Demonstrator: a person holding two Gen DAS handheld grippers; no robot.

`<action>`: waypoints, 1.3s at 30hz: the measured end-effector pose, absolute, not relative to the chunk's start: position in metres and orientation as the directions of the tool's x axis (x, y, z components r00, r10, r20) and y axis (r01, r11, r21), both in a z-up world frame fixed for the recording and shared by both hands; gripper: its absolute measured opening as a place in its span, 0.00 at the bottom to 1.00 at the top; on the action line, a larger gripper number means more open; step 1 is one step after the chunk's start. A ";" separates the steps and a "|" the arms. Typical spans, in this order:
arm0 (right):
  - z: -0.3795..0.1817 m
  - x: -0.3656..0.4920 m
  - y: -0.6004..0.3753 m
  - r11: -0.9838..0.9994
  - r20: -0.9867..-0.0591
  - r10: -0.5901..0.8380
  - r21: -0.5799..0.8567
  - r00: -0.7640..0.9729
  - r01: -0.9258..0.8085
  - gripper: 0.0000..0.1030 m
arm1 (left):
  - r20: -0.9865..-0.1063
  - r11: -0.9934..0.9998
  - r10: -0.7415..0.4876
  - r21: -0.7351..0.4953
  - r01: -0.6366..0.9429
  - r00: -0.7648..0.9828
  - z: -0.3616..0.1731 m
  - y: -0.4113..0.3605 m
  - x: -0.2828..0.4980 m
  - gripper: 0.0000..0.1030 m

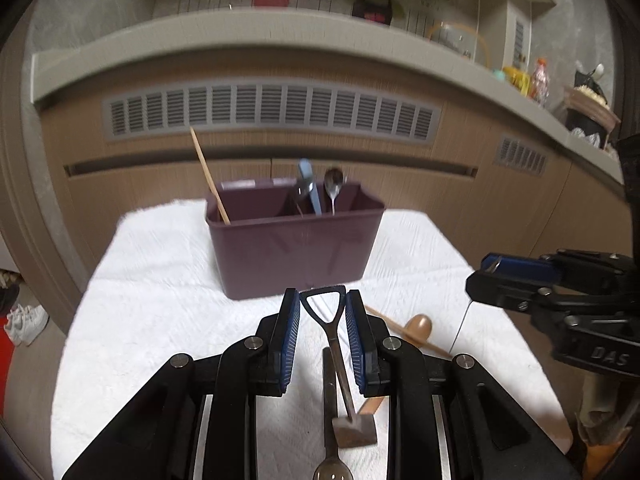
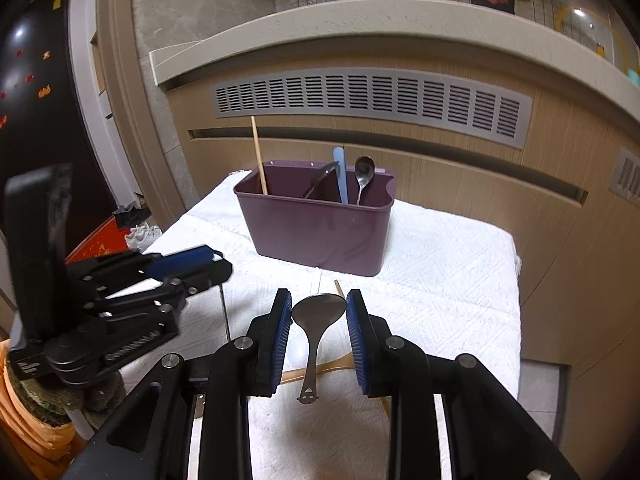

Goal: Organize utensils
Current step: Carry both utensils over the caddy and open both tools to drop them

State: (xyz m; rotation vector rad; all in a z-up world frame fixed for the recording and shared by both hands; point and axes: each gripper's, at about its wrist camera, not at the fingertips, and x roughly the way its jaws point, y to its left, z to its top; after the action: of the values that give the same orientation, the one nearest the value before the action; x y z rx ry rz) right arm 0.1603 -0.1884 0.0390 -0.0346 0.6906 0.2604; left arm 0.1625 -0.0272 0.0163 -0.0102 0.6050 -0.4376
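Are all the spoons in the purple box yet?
Not yet. The box already holds a chopstick, a blue utensil and a spoon. The left gripper holds a shovel-handled spoon, the right gripper a metal spoon. A wooden spoon still lies on the cloth.

Black left hand-held gripper (image 1: 323, 304) and right hand-held gripper (image 2: 319, 306), blue ribbed pads, silver screws.

Shovel-shaped utensil (image 1: 334, 332) and steel spoon (image 2: 316, 320) aloft before purple caddy (image 2: 320, 232).
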 end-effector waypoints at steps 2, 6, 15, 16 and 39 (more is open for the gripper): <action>0.045 0.156 -0.186 0.967 -0.626 0.220 0.038 0.748 -0.253 0.25 | -0.524 0.910 -0.402 -0.135 0.392 0.751 0.026 -0.025 0.157 0.23; 0.062 0.149 -0.182 0.967 -0.595 0.212 0.011 0.775 -0.256 0.25 | -0.469 0.914 -0.398 -0.126 0.386 0.788 0.055 -0.018 0.150 0.23; 0.146 0.154 -0.181 0.962 -0.459 0.210 -0.062 0.863 -0.267 0.25 | -0.311 0.923 -0.377 -0.044 0.383 0.872 0.152 -0.012 0.162 0.23; 0.159 0.157 -0.181 0.962 -0.436 0.207 -0.071 0.876 -0.263 0.25 | -0.290 0.926 -0.367 -0.029 0.376 0.884 0.164 -0.012 0.164 0.23; 0.183 0.304 -0.186 0.968 -0.477 0.194 -0.048 0.857 -0.245 0.25 | -0.338 0.941 -0.312 0.021 0.338 0.888 0.164 -0.025 0.312 0.24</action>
State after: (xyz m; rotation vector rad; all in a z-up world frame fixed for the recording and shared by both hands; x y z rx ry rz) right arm 0.3037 -0.1863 0.1829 -0.1083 0.4898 0.2310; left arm 0.3124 -0.0250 0.1641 0.0801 0.3383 -0.3382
